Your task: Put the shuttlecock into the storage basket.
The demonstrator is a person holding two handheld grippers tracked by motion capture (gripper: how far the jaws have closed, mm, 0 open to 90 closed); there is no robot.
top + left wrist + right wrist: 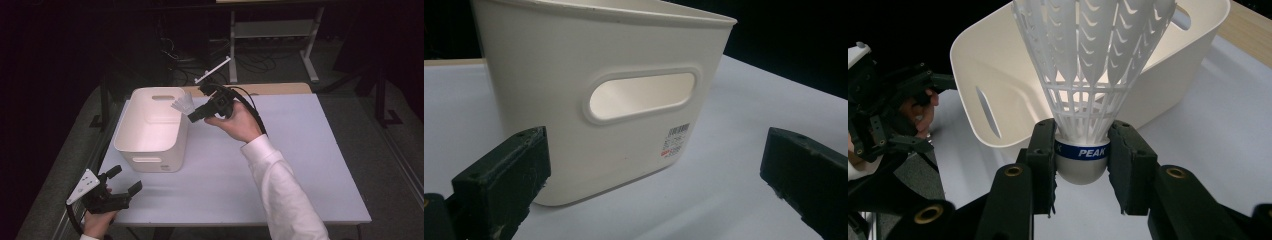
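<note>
A white plastic shuttlecock [1088,75] with a blue band reading PEAK is clamped by its cork between the jaws of my right gripper [1082,160]. In the high view the right gripper [196,115] holds the shuttlecock [183,105] at the right rim of the white bin [150,150], its skirt over the bin's edge. My left gripper [125,181] rests open near the table's front left corner, its jaws pointing at the bin's near wall [549,100] with its handle slot; nothing lies between them.
The bin stands at the left of the light grey table [280,170]. A wooden strip [280,88] runs along the table's far edge. Behind it are a white shelf frame [272,35] and cables on the dark floor.
</note>
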